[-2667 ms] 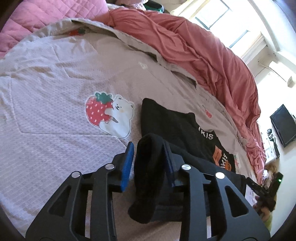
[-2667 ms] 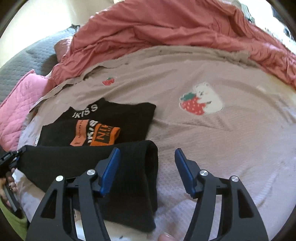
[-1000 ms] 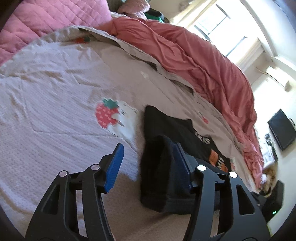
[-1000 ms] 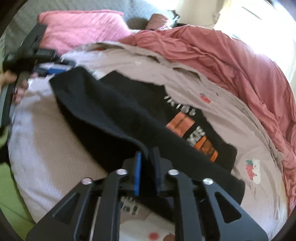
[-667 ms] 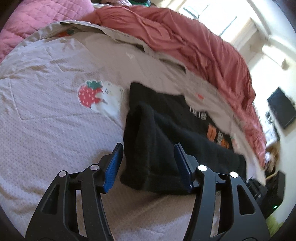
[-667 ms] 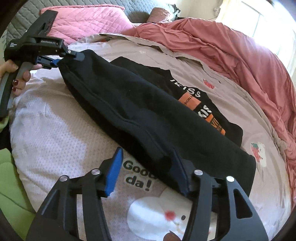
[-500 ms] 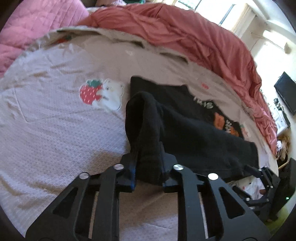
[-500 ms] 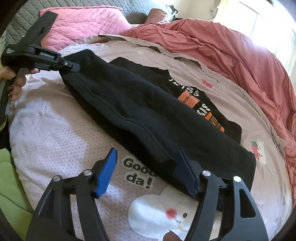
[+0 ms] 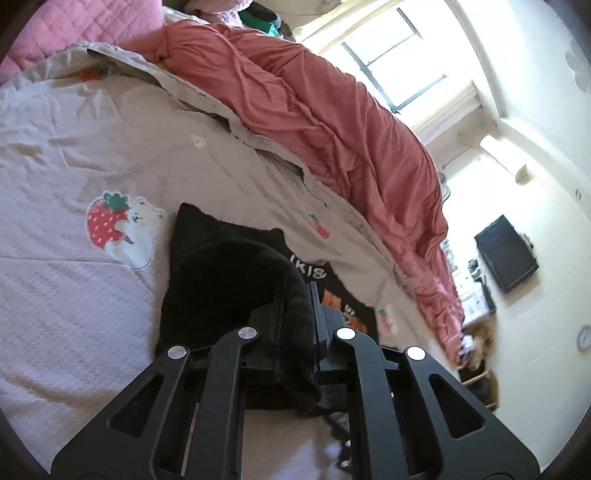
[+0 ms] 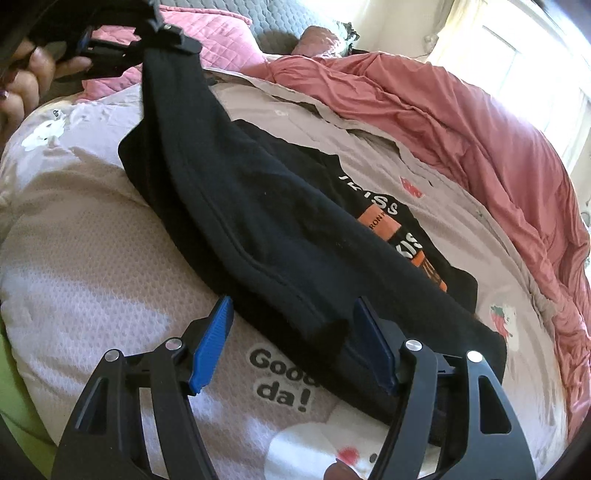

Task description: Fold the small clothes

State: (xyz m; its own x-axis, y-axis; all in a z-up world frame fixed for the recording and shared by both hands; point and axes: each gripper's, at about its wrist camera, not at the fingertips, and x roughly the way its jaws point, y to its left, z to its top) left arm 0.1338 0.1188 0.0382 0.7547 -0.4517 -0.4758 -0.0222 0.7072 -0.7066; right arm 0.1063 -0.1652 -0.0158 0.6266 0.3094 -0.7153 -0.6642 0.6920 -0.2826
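A black garment lies in a long fold on the grey bedspread. My left gripper is shut on one end of it and lifts that end off the bed; it also shows in the right wrist view, held up at the far left. My right gripper is open, its blue pads either side of the garment's near edge, which lies on the bed. Beside it lies a black T-shirt with orange and white lettering.
A crumpled red duvet runs along the far side of the bed. Pink quilted pillows lie at the head. A person's hand holds the left gripper. A dark screen hangs on the wall.
My left gripper has shut on the garment's end and raised it. My right gripper let go of the other end and stays open around it.
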